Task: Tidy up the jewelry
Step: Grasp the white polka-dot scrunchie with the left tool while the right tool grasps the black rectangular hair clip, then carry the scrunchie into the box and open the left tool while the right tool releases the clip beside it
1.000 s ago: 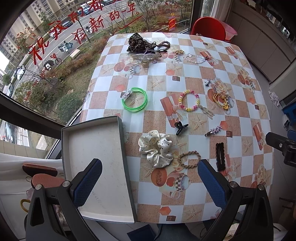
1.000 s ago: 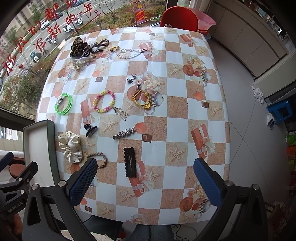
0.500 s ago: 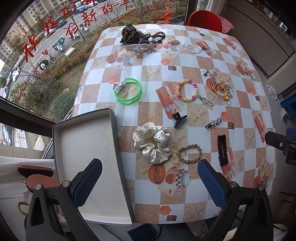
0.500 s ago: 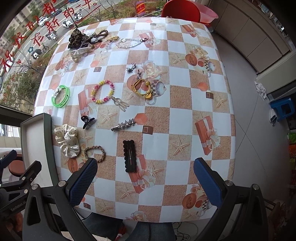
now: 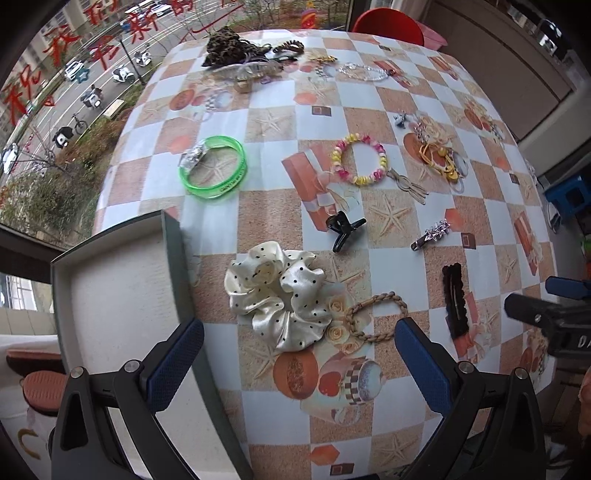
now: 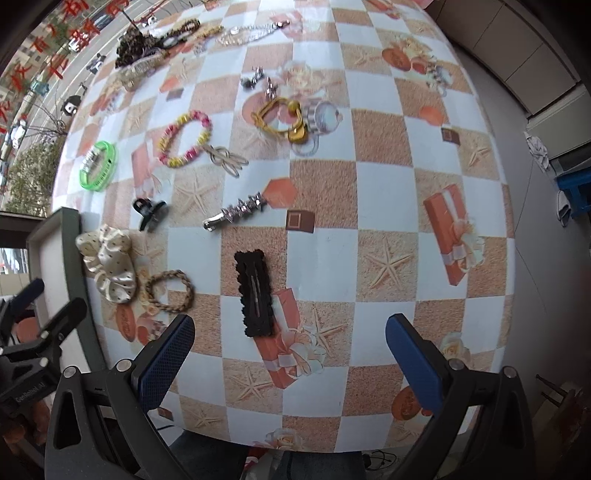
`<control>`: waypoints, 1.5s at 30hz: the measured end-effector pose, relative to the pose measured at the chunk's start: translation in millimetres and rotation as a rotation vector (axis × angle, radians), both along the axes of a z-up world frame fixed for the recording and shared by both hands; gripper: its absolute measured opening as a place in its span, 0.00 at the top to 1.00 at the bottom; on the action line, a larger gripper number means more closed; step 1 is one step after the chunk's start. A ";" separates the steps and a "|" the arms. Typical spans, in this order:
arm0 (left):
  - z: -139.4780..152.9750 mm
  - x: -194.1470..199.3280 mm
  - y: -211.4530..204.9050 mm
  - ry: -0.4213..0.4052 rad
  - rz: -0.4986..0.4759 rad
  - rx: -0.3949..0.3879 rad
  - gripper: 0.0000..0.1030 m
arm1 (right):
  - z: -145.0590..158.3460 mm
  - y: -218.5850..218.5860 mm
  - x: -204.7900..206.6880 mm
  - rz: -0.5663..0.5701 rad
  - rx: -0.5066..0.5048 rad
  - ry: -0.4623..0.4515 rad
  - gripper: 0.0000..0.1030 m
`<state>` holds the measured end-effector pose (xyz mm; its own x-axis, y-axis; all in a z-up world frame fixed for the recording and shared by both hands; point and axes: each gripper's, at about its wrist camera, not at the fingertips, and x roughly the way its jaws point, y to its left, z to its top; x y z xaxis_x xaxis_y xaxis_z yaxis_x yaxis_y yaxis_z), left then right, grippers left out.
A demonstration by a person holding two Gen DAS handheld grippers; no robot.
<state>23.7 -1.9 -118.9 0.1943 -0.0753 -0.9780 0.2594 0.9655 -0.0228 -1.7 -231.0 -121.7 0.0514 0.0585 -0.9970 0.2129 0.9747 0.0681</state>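
Observation:
Hair pieces and bracelets lie scattered on a checkered tablecloth. My left gripper (image 5: pixel 297 349) hangs open above a cream polka-dot scrunchie (image 5: pixel 277 293) and a braided tan hair tie (image 5: pixel 376 317). A grey-rimmed tray (image 5: pixel 173 258) with a white floor sits at the table's left edge. My right gripper (image 6: pixel 290 350) is open above a black snap clip (image 6: pixel 255 291). Further out lie a black claw clip (image 5: pixel 343 229), a silver clip (image 6: pixel 236 212), a green bangle (image 5: pixel 216 168), a pink-yellow bead bracelet (image 5: pixel 360 158) and a yellow hair tie (image 6: pixel 280 120).
A pile with a leopard scrunchie (image 5: pixel 225 46) and chains lies at the table's far edge. A window (image 5: pixel 55 92) runs along the left, a red chair (image 5: pixel 388 22) stands beyond the table, cabinets (image 6: pixel 524 55) at the right.
Both grippers have come lower and closer to the table; the scrunchie and the black snap clip now appear larger. No item has been moved or taken.

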 end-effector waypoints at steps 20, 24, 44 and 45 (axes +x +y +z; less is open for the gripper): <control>-83.0 29.4 -7.3 0.094 0.014 0.044 0.03 | -79.9 40.9 16.7 0.085 -0.084 0.004 0.18; -84.5 34.7 -4.4 0.089 0.022 0.038 0.13 | -81.0 51.8 12.0 0.084 -0.087 -0.012 0.22; -40.0 14.4 -3.3 0.037 0.032 -0.084 0.81 | -45.3 14.7 28.9 0.010 0.024 -0.041 0.70; -35.1 12.2 -0.7 0.030 0.036 -0.093 0.81 | -41.1 12.4 29.7 0.008 0.031 -0.046 0.70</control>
